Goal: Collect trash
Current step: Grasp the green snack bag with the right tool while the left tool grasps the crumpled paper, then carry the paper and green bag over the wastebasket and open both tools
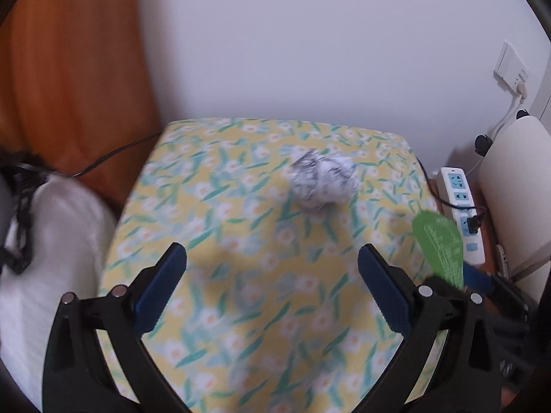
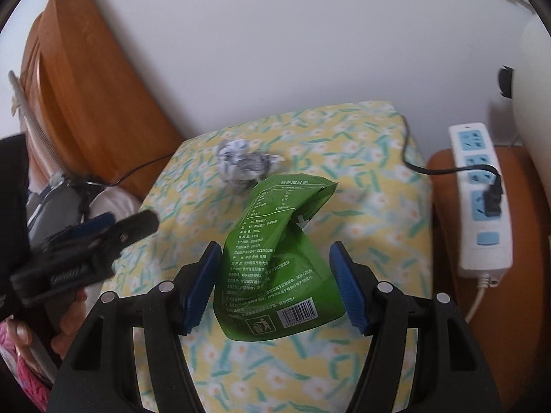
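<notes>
Between the right gripper's [image 2: 273,282] clamping fingers, a crumpled green pouch [image 2: 275,258] with barcode; left gripper's [image 1: 272,285] fingers wide, empty.

Plain white wall [image 2: 275,34] behind yellow floral-cloth-covered stand [image 2: 361,186] | orange wooden headboard [image 2: 86,86] to its left | white power strip [image 2: 478,192] to its right

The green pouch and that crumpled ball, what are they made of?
The green pouch looks like thin glossy plastic film: it shines, bends in soft folds and carries printed text and a barcode. The crumpled ball looks like printed paper, matte white with grey marks and sharp creases, though blur leaves that less sure.
</notes>
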`<state>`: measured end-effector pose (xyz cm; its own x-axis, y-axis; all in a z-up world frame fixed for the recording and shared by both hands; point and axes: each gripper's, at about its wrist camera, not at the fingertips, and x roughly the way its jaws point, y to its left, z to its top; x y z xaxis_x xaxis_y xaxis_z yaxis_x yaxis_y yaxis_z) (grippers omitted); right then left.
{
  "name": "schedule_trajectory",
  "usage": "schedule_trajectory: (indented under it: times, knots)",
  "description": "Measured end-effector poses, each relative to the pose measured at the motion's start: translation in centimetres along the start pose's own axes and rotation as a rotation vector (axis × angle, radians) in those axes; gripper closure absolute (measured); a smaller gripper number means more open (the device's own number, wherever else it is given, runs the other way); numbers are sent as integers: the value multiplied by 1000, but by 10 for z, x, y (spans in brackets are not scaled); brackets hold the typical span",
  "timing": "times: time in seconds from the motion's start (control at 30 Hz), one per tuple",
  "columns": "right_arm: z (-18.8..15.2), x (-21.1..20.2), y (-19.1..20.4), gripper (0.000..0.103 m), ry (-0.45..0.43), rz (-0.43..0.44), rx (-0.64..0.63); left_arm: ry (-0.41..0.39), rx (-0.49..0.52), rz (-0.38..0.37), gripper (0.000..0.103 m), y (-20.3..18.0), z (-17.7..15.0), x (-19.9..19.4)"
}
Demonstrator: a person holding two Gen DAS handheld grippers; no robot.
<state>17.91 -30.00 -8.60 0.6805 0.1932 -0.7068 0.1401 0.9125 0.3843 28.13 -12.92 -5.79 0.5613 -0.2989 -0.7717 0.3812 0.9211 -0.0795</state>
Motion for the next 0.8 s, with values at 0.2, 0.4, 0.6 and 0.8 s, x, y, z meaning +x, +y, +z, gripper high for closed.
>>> schedule_trajectory:
  times: [0.2, 0.4, 0.6, 0.8]
  knots:
    - [0, -7, -22, 38, 4, -26, 20, 43, 45, -4, 8, -34, 24, 59]
    - [-2, -9, -28, 38, 16, -16, 16, 65, 49, 2, 15, -48, 37, 90]
    - [-6, -9, -26, 38, 24, -1, 2, 103, 28, -7, 50, -45, 40, 101]
    - [-9, -11, -19, 38, 29, -4, -9, 68, 27, 6, 57, -40, 28, 70]
